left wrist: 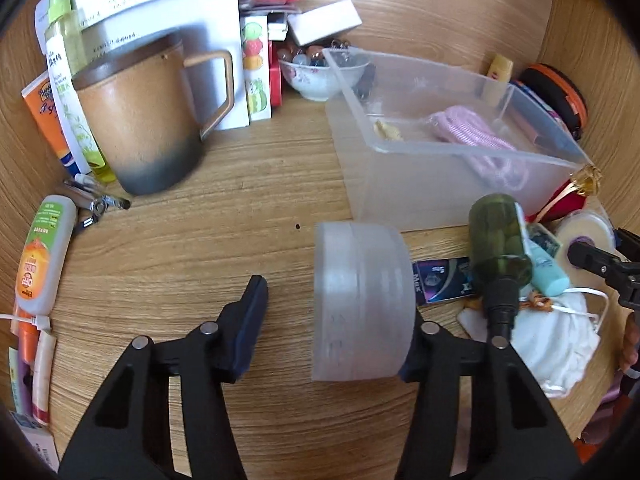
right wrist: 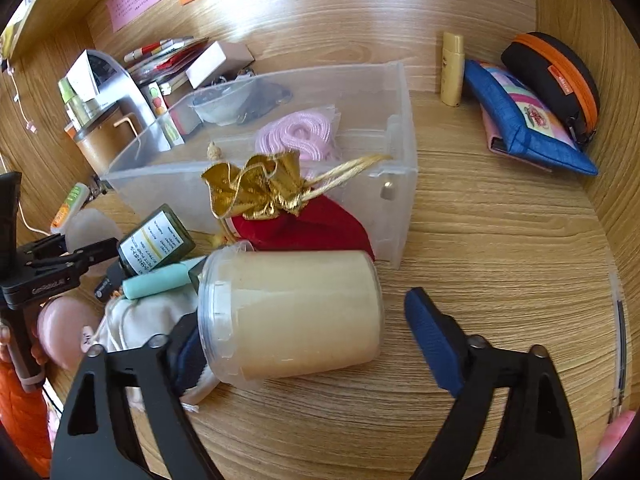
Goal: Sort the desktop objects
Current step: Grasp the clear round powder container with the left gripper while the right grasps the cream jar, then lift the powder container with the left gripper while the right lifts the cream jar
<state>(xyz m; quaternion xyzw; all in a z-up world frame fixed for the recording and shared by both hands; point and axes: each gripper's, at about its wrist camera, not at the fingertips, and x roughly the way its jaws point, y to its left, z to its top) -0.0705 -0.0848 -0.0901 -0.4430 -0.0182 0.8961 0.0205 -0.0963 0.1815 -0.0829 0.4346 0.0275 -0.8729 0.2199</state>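
Note:
My left gripper (left wrist: 332, 320) is open; a frosted round jar (left wrist: 362, 300) lies on its side between the fingers, against the right finger and apart from the left one. My right gripper (right wrist: 304, 332) is open around a cream-filled clear jar (right wrist: 292, 316) lying on its side, which touches the left finger and leaves a gap to the right finger (right wrist: 432, 340). A clear plastic bin (left wrist: 448, 184), also in the right wrist view (right wrist: 400, 128), holds a pink coiled cord (left wrist: 472, 128) and a small beige item.
A brown mug (left wrist: 140, 120), bottles and tubes stand at the left. A bowl of marbles (left wrist: 316, 72) is behind the bin. A green bottle (left wrist: 500, 240), teal tube, white mask, red pouch (right wrist: 304, 220) lie between the grippers. Blue pouch (right wrist: 520, 116) and orange-zipped case (right wrist: 556, 76) are far right.

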